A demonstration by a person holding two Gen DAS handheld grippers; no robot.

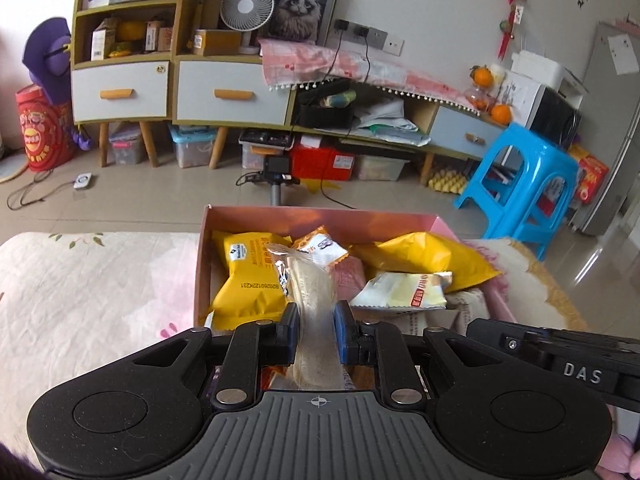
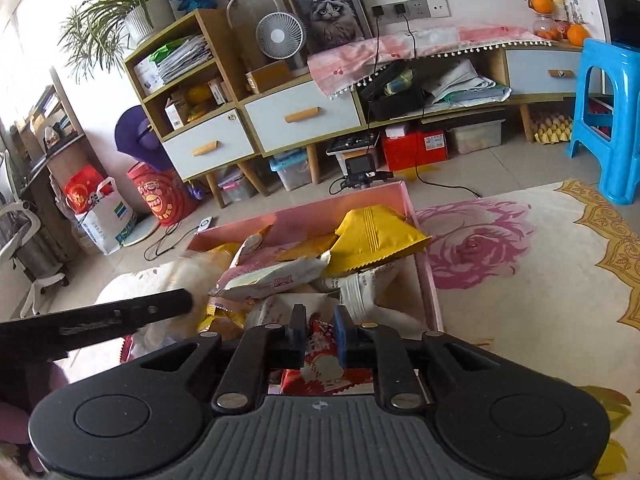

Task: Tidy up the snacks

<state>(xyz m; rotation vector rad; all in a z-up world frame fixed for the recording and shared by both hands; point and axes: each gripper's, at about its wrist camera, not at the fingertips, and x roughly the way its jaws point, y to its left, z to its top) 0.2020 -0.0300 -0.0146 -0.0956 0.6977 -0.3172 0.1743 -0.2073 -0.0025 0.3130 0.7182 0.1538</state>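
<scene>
Placement step in hand: left hand-held gripper (image 1: 314, 330) clamped on clear-wrapped snack (image 1: 311, 292) over pink box (image 1: 320, 218), right hand-held gripper (image 2: 319, 332) clamped on red packet (image 2: 322, 364) at the box's near end; next move probably calls for lowering and releasing.

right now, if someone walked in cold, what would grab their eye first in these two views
The pink box heaped with yellow snack bags in the middle. Next, the left hand-held gripper pinching a clear-wrapped snack above it, while the right hand-held gripper has a red packet between its fingers. Behind, a bright blue stool stands right of the cabinets.
</scene>
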